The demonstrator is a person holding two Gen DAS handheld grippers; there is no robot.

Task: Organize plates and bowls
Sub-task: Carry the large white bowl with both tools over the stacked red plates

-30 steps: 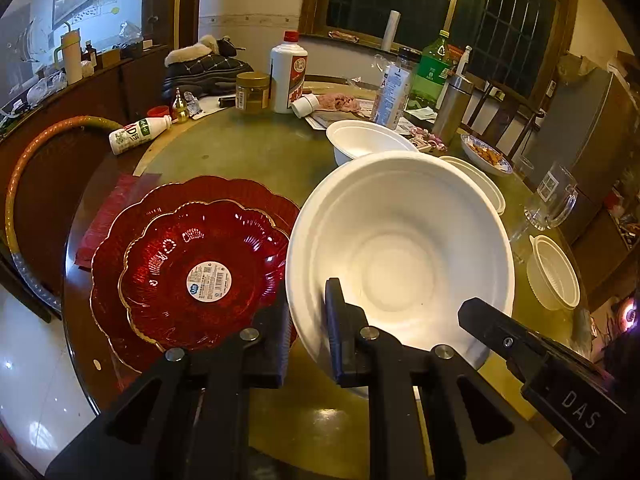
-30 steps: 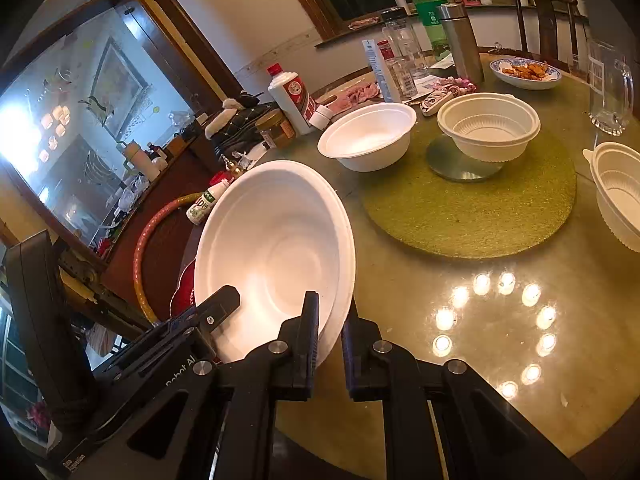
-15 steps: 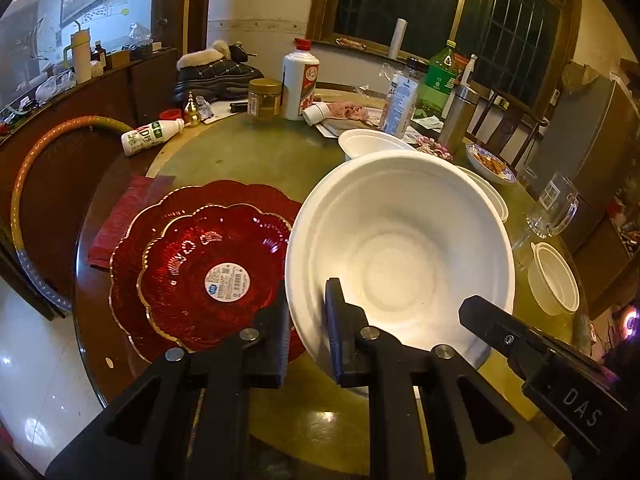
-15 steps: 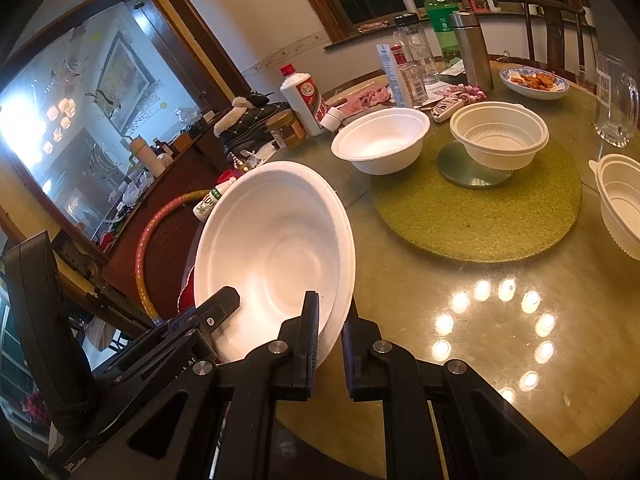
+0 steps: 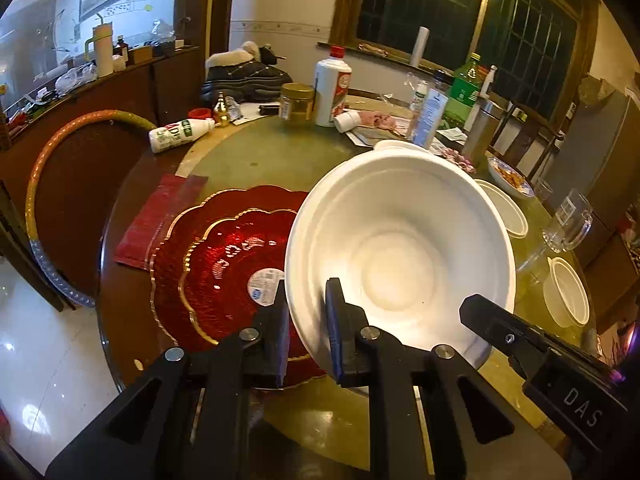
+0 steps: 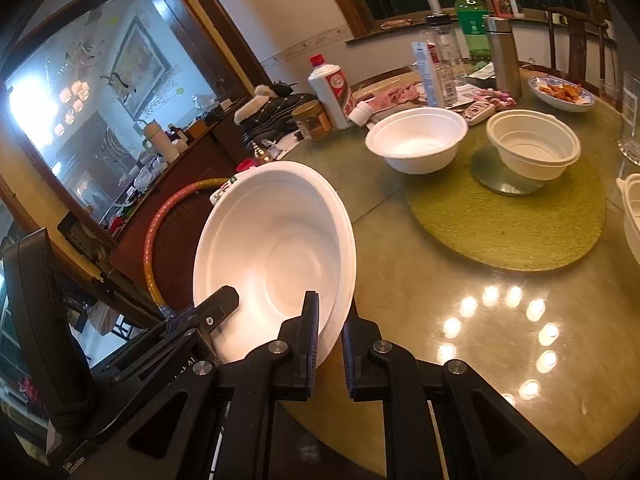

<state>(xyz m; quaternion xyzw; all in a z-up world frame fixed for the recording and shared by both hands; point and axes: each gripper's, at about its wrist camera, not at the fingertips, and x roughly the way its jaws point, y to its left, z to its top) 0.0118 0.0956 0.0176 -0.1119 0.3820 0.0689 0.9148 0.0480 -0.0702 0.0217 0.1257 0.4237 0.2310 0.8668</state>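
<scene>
Round dining table [image 6: 460, 320], glossy greenish top with lamp reflections at lower right of the right wrist view; round green mat [image 6: 508, 224] right of centre.

Large white foam bowl [image 5: 400, 256], centre of the left wrist view, held tilted above the table, rim pinched on two sides. Left gripper [image 5: 306, 320] pressed onto the near-left rim, one finger inside the bowl, one outside. Right gripper [image 6: 330, 334] clamped on the opposite rim, same bowl [image 6: 276, 256] at centre-left of its view. Second gripper's black body at lower right of the left wrist view, white lettering "DAS".

Two red scalloped plates, gold-edged, stacked: larger plate [image 5: 176, 240] below, smaller plate [image 5: 228, 268] on top, left of centre in the left wrist view, partly hidden behind the bowl. Round white sticker [image 5: 264, 284] with barcode on the smaller plate; print too small to read. Dark red mat [image 5: 156, 216] under the plates' far-left edge.

White foam bowl [image 6: 416, 140] upper centre of the right wrist view, on the table. Cream plastic bowl [image 6: 532, 144] just right of it, resting on a metal disc [image 6: 496, 176].

White liquor bottle [image 5: 332, 84], red cap and red label, upper centre; characters unreadable. Green bottle [image 6: 472, 16] at top. Small white bottle [image 5: 180, 134] lying on its side, green letters, apparently "AD". Gold-lidded jar [image 5: 297, 102] beside the liquor bottle.
</scene>
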